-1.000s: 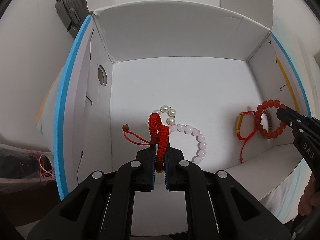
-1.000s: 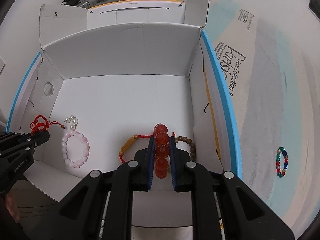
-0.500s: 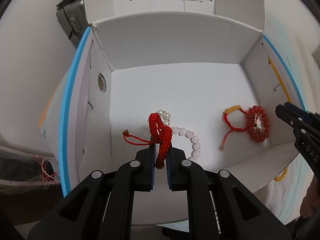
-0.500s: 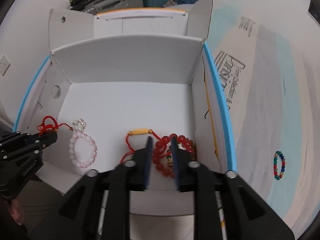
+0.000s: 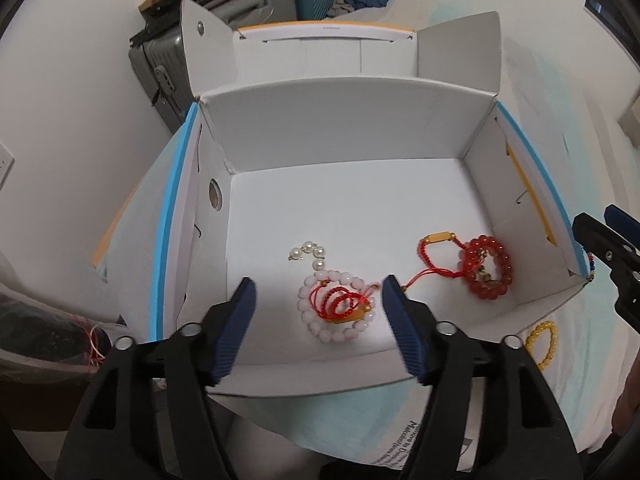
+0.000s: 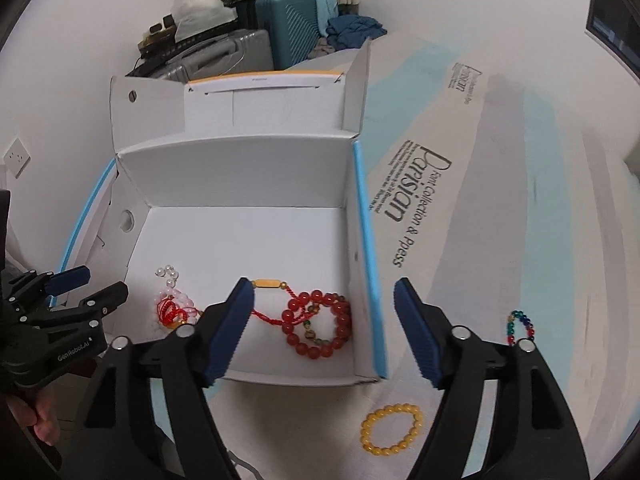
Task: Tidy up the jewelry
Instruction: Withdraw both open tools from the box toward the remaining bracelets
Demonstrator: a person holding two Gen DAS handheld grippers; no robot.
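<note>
Now, from the left wrist, the left gripper (image 5: 316,304) has just spread its jaws, empty, above the white box (image 5: 344,136); a red cord bracelet (image 5: 340,302) lies on the pink bead bracelet (image 5: 320,322) at lower centre. From the right wrist, the right gripper (image 6: 324,304) has likewise just opened, with the red bead bracelet (image 6: 320,322) lying loose on the box floor at centre, and a yellow bracelet (image 6: 392,424) outside, lower right.

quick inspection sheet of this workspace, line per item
surface: printed pale bedsheet.
job's things: open white cardboard box holding pink bead bracelet with red cord bracelet on it, and red bead bracelet; yellow bead bracelet and multicoloured bead bracelet outside on the sheet.
clutter: nothing seen.
grippers: left tool and right tool open, jaws just opened, nothing between them.
cables: nothing seen.
surroundings: suitcases, clothes.
</note>
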